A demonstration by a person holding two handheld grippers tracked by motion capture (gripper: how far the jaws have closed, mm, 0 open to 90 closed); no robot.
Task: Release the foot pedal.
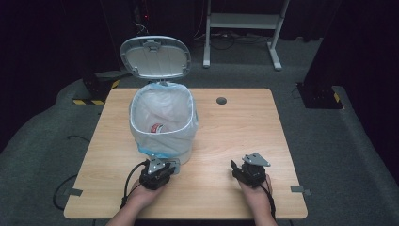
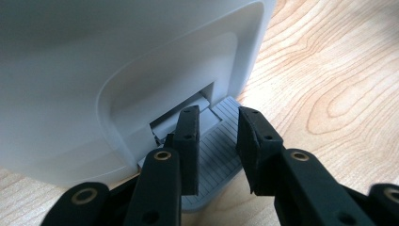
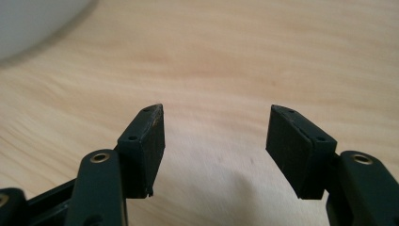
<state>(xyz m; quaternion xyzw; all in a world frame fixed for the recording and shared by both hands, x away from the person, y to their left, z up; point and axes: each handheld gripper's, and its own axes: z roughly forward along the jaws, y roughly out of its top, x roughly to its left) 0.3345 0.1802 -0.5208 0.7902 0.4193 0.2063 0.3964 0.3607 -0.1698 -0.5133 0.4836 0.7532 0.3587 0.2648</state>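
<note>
Evidently the bin (image 1: pixel 162 127) stands lined with a bag (image 1: pixel 141 136) and its lid (image 1: pixel 154 57) up — the left gripper (image 2: pixel 216 136), jaws slightly apart and holding nothing, presses on the foot pedal (image 2: pixel 214 160). Something red and white (image 1: pixel 157 128) lies inside. The right gripper (image 3: pixel 214 141) rests spread and empty on the table (image 1: pixel 226 136); what remains is unclear — perhaps releasing the pedal.

A recording lab or studio: black curtains all round, grey carpet (image 1: pixel 329 141), hazard-striped stand bases (image 1: pixel 89 100), a lone wooden table (image 1: pixel 235 136).
</note>
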